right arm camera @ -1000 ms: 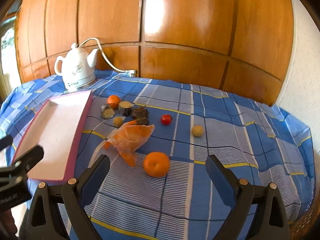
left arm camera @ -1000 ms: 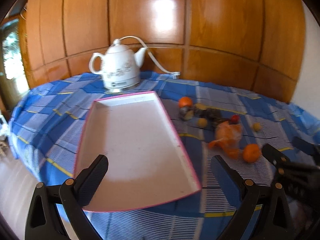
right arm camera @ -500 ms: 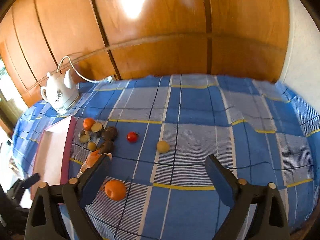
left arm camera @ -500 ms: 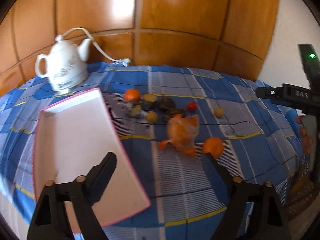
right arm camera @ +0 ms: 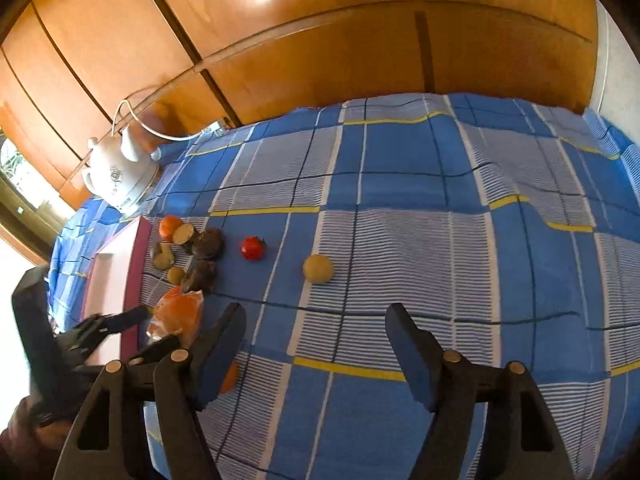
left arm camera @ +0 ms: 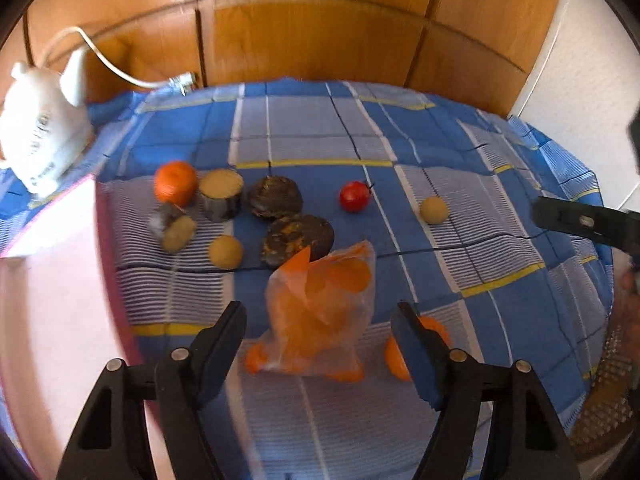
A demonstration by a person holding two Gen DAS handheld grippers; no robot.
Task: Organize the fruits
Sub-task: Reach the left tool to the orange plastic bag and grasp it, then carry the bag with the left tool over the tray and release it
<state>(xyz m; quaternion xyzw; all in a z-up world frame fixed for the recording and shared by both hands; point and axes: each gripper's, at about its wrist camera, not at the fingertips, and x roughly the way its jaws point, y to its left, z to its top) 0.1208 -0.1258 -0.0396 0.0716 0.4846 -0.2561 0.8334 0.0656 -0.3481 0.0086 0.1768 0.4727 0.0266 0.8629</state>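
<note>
- Since a second ago my left claw has swung away from the pink-rimmed white rectangular tray and now hangs over the clear plastic bag of orange pieces; my right claw has swung off toward the open cloth.
- Both claws have their jaws spread wide apart and grip nothing.
- That bag lies between my left fingers, with orange segments inside it and one piece poking out at its near corner.
- Just right of the bag, a loose whole orange sits partly hidden behind my right-hand finger.
- Beyond the bag, touching its far edge, lie two dark brown round fruits.
- Left of those are two cut brown fruit halves with pale faces, a small round orange tangerine and a small tan round fruit.
- Right of the bag's far end sit a red tomato-like fruit and another tan ball-shaped fruit, each standing apart.
- The tray, left of the bag, holds no fruit in the part I see.
- A white ceramic kettle with a cord stands behind the tray on the blue checked tablecloth.
</note>
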